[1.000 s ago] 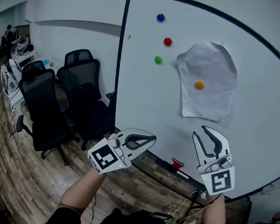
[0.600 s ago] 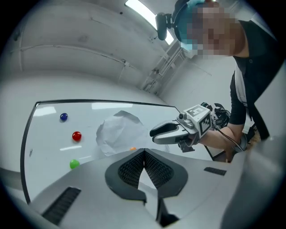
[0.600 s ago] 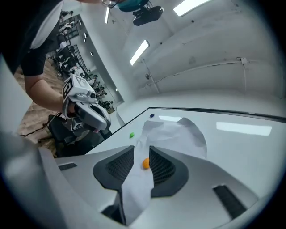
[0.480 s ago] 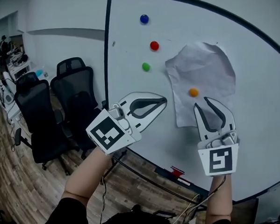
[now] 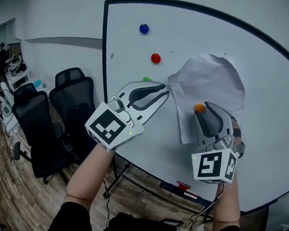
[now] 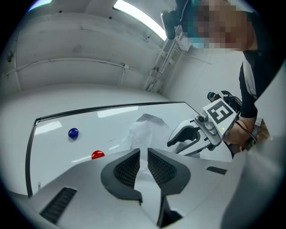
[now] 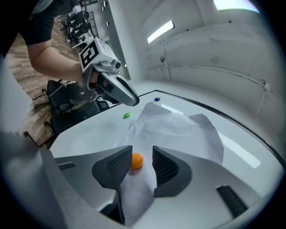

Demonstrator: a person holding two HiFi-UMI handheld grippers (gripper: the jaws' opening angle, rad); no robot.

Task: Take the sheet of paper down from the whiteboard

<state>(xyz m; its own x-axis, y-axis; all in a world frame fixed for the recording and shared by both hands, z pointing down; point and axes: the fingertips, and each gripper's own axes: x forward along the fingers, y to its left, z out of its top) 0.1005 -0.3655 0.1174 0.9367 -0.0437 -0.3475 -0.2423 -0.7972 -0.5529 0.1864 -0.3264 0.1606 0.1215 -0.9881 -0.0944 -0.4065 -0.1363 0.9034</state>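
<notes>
Paper [image 5: 213, 85] is hanging by an orange magnet [image 7: 136, 160], which is sitting untouched between the right gripper's [image 7: 138, 156] opening jaws; centring them before squeezing is looking wise. The left gripper's [image 6: 144, 156] jaws are parting too, gripping nothing.

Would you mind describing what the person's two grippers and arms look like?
Both the left gripper and the right gripper are white plastic shells with curved jaws lined by dark grey ribbed pads. Each carries a white cube with black square markers. The person wears black short sleeves; the forearms are bare.
</notes>
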